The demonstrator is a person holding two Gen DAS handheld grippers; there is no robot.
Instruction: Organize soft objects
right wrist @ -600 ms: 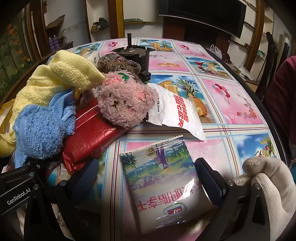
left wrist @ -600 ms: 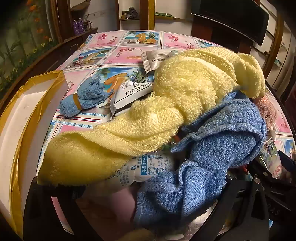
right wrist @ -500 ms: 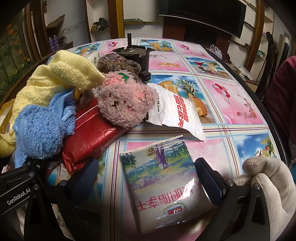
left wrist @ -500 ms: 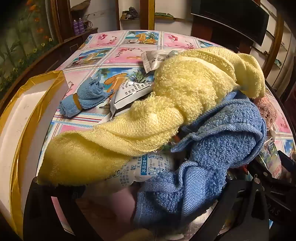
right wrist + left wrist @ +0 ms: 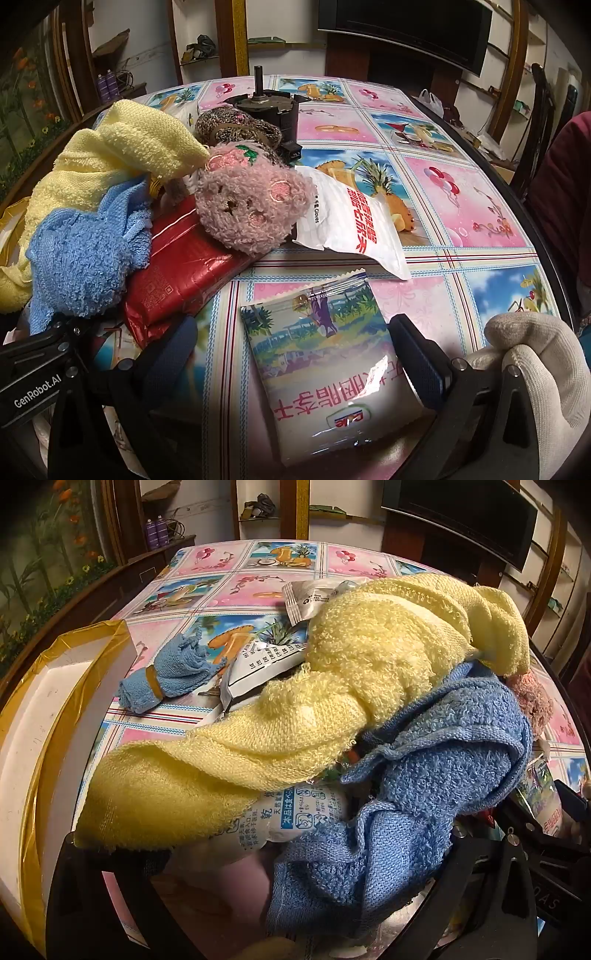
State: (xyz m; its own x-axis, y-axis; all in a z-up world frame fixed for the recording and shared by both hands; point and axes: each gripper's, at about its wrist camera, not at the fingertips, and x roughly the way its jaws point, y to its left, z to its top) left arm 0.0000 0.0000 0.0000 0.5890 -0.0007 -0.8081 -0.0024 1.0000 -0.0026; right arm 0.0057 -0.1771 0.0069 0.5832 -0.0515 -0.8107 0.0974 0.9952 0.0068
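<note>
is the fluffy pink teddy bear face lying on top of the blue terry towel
No, the fluffy pink teddy bear face rests on the red foil packet, beside the blue terry towel.

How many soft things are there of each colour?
Yellow: 1, the yellow towel
Blue: 2, the blue towel and the small cloth
Pink: 1, the teddy
Brown: 1, the knit thing
Total: 5

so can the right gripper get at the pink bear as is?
Probably yes. The right gripper is open, straddling the scenic snack packet; the pink bear sits farther ahead atop the red packet, uncovered from above.
</note>
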